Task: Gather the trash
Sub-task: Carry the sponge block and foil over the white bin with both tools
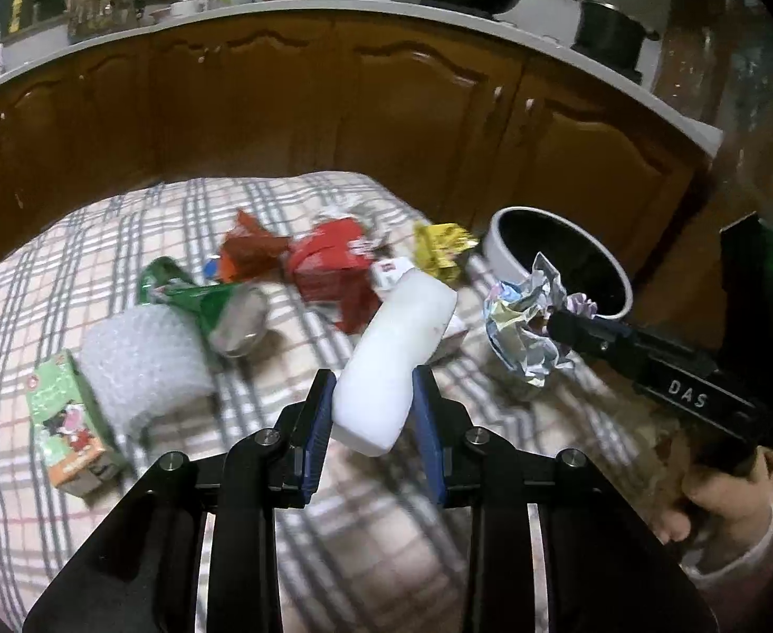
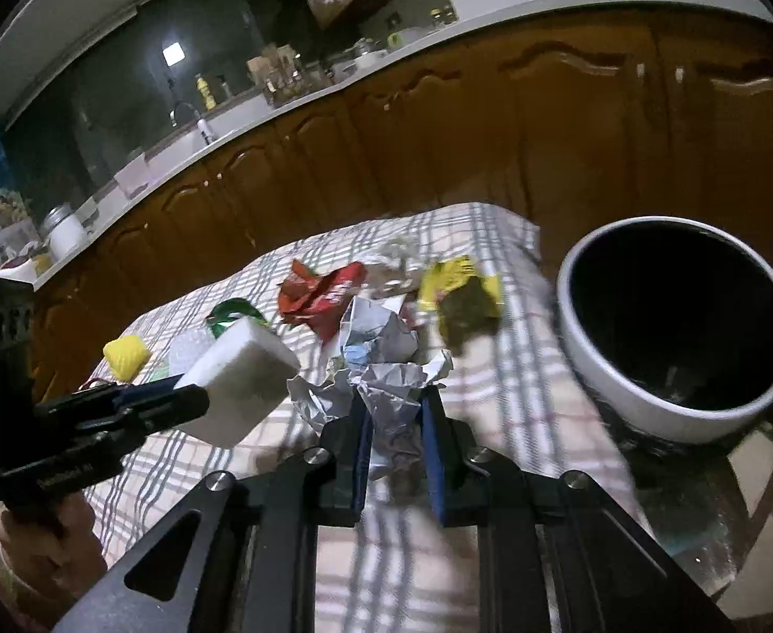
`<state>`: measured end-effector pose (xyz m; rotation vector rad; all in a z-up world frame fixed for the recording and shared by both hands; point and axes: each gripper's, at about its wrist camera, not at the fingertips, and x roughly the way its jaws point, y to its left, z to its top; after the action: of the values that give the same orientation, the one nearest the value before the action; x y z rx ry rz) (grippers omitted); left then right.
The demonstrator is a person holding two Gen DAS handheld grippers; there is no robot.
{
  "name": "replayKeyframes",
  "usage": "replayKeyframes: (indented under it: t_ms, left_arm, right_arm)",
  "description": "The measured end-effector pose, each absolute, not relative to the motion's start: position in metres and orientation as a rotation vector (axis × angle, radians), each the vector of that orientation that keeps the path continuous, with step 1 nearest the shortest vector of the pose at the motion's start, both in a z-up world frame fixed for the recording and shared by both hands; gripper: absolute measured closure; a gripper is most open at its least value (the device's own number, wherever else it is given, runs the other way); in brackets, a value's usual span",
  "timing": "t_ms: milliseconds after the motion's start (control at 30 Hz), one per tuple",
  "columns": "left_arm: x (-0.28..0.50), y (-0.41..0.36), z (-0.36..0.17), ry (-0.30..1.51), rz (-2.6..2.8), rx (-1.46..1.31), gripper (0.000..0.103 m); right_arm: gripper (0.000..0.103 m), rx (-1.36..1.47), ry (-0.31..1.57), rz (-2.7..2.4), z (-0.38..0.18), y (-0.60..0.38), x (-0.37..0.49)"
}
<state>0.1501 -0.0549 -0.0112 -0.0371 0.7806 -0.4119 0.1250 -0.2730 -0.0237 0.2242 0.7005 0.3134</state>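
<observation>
My left gripper (image 1: 375, 395) is shut on a white foam block (image 1: 394, 358), held above the checked tablecloth (image 1: 27, 517). In the right wrist view the same block (image 2: 238, 380) sticks out of the left gripper (image 2: 191, 401) at the left. My right gripper (image 2: 394, 422) is shut on a crumpled ball of silver foil wrapper (image 2: 386, 395), lifted off the cloth. The left wrist view shows that foil ball (image 1: 523, 337) in the right gripper (image 1: 550, 324), just in front of the round white bin with a dark inside (image 1: 497, 253). The bin (image 2: 676, 416) stands to the right of the right gripper.
Loose trash lies on the cloth: a red wrapper (image 1: 328, 264), a green wrapper (image 1: 185, 290), bubble wrap (image 1: 143, 364), a green carton (image 1: 69, 422), a yellow wrapper (image 1: 441, 248) and crumpled paper (image 2: 375, 332). Brown cabinets (image 1: 280, 105) rise behind the table. A person's hand (image 1: 724, 490) holds the right gripper.
</observation>
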Motion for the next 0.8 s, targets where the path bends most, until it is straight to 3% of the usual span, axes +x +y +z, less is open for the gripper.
replayKeyframes:
  t_ms: [800]
  left_arm:
    - [0.167,-0.166,0.016,0.748,-0.572,0.012,0.075]
  right_arm:
    - [0.085,0.266,0.604,0.063,-0.005,-0.379,0.111]
